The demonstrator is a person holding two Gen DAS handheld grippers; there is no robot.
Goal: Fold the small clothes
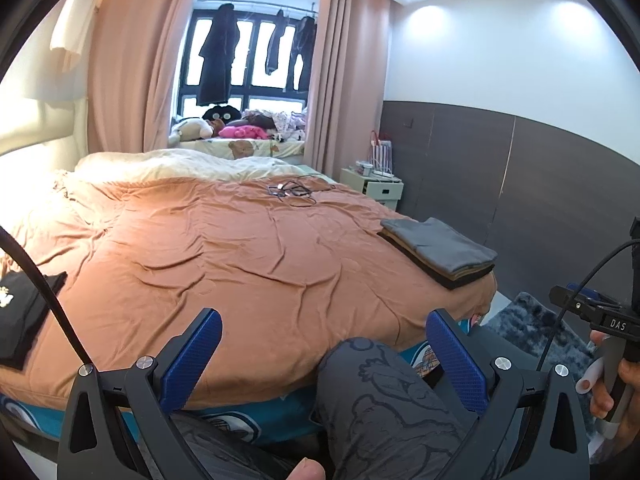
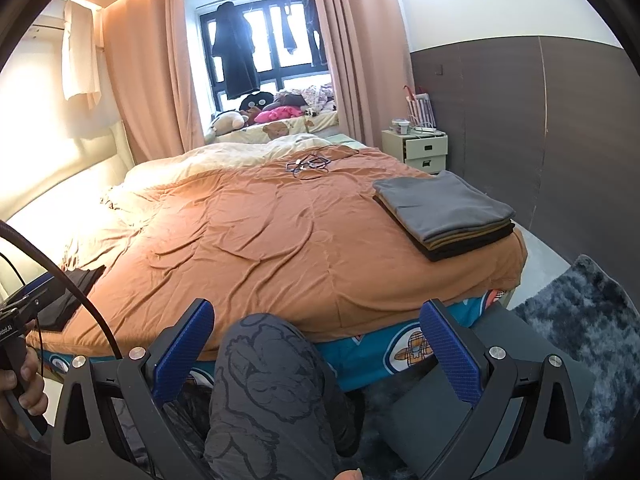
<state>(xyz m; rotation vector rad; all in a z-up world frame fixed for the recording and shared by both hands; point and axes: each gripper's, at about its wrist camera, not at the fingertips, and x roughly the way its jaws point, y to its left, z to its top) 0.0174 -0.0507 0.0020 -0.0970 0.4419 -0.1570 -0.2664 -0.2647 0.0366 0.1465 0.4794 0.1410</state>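
The left gripper (image 1: 324,356) is hanging wide open with nothing between its blue pads (image 1: 192,360), held low over the person's patterned knee (image 1: 384,392) at the foot of the bed, and the right gripper (image 2: 316,350) is sitting the same way, jaws spread and empty, over that knee. Just ahead of both, the orange bedspread (image 1: 224,248) is lying bare and wrinkled across the middle. At its right edge, a folded stack (image 2: 444,212) is resting neatly, a grey piece on top with tan and black layers beneath. At the left edge, beside the left hand (image 2: 24,384) on its handle, dark clothes (image 1: 24,316) are lying flat, one showing a pale print; these look like the pieces waiting to be folded, though how many there are is hard to tell. They are looking like thin, soft, light cloth that will be drooping and sliding on the smooth cover, so pinching a corner or hem with each gripper and dragging one piece to the open middle seems the sensible hold. Farther back, a tangle of cables (image 1: 296,192) is lying on the bedspread, well apart from everything else.
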